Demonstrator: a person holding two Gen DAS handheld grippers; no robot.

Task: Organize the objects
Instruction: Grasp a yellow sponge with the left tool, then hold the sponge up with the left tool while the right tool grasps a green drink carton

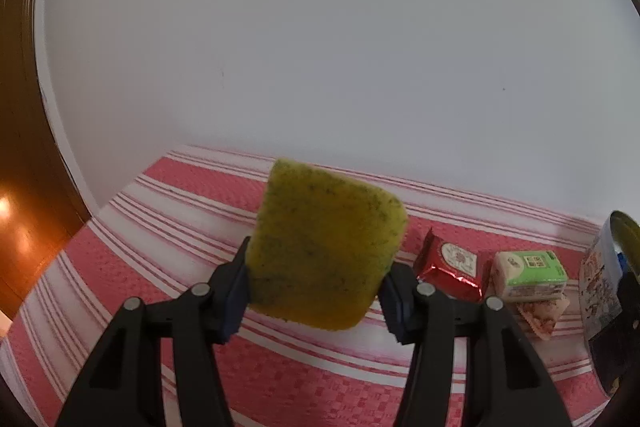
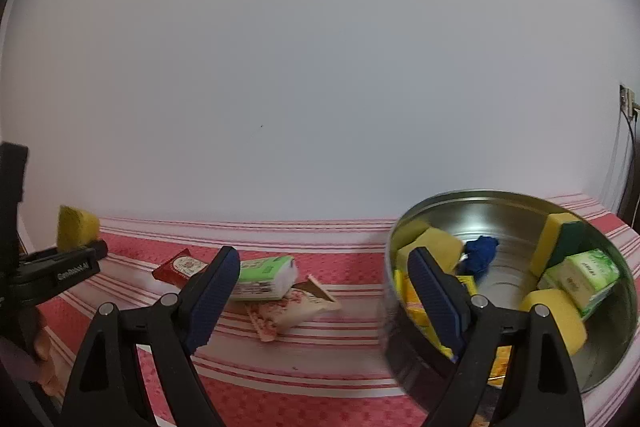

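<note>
Yellow sponge (image 1: pixel 326 247) clamped between left gripper (image 1: pixel 316 293) pads above striped cloth (image 1: pixel 192 195); right gripper (image 2: pixel 324 301) jaws apart, straddling tin (image 2: pixel 608 343) rim, packets (image 2: pixel 264 277) nearby.

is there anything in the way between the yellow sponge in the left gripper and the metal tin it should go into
Three packets lie on the striped cloth between them: a red packet, a green tissue pack and a pink wrapper. The sponge is lifted above them, so nothing visible blocks a carry over them to the tin.

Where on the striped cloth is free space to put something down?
The red-and-white striped cloth is bare left of the red foil packet and in front of the packets. It is crowded by the green-and-white tissue pack and the round metal tin.
</note>
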